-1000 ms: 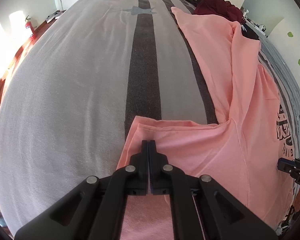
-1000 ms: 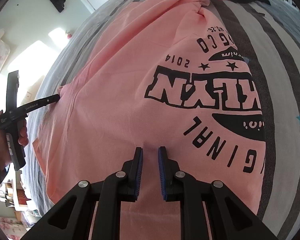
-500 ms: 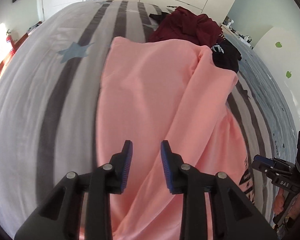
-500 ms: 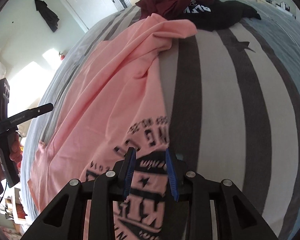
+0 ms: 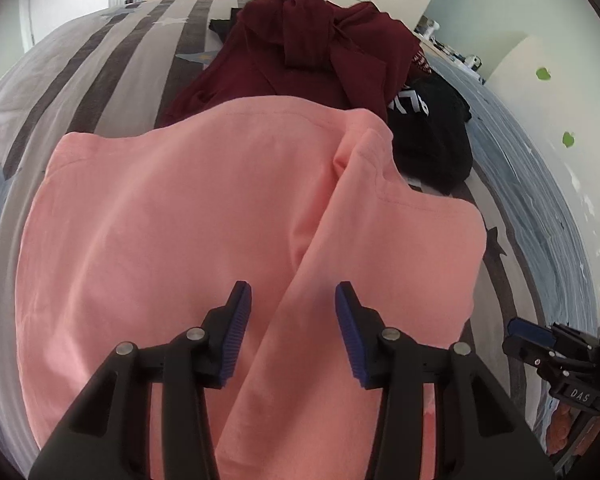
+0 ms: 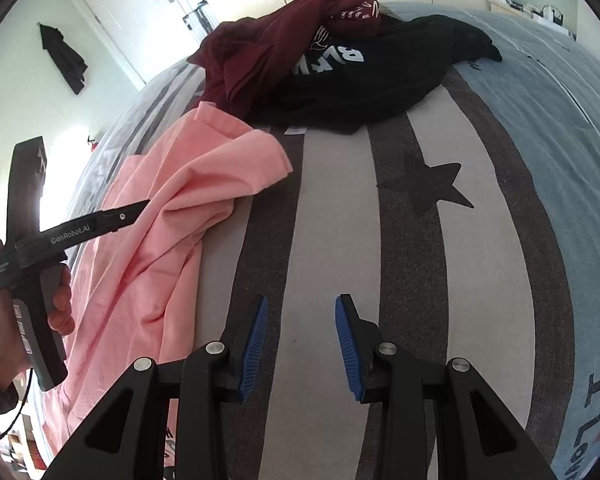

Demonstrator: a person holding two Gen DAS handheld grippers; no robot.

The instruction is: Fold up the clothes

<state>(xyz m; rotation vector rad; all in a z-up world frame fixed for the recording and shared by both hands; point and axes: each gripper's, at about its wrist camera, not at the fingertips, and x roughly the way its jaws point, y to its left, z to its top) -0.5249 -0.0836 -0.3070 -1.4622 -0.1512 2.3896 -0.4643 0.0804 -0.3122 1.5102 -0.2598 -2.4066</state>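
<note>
- Pink T-shirt (image 5: 172, 240) lies lengthwise on the striped bed cover (image 6: 332, 208), one long side turned over itself so a lengthwise ridge runs up the middle; no print shows on the upper face in either view.
- Left gripper (image 5: 293, 334): hovers above the shirt, blue pads parted, nothing pinched; the ridge of the fold runs under the gap. Jaws neither wide nor narrow, about a fold's thickness to spare.
- Right gripper (image 6: 301, 344): off the shirt altogether, over bare stripes of the cover, jaws opening, nothing between them. Shirt's edge lies just to its left.
- In the right wrist view, a hand (image 6: 24, 300) holds the left gripper's handle; its fingers point over the pink cloth.
- Sleeve (image 6: 236, 152) at the far end lies rumpled, spilling onto a dark stripe, near the black shirt (image 6: 380, 76).
- Maroon garment (image 5: 300, 48) heaped beyond the pink collar end, touching or overlapping it; cannot tell which.
- Handling, as judgement: thin, soft knit, light, no stiffness; it will sag and drag along the cover if lifted by one point. Not fragile, not slippery against the pads.
- Where to take hold, as judgement: both layers at a hem or edge, one gripper per corner, so the fold travels flat. The rumpled sleeve likely wants tucking first.
- Risk: pinching only the top layer, or catching the cover with it.
</note>
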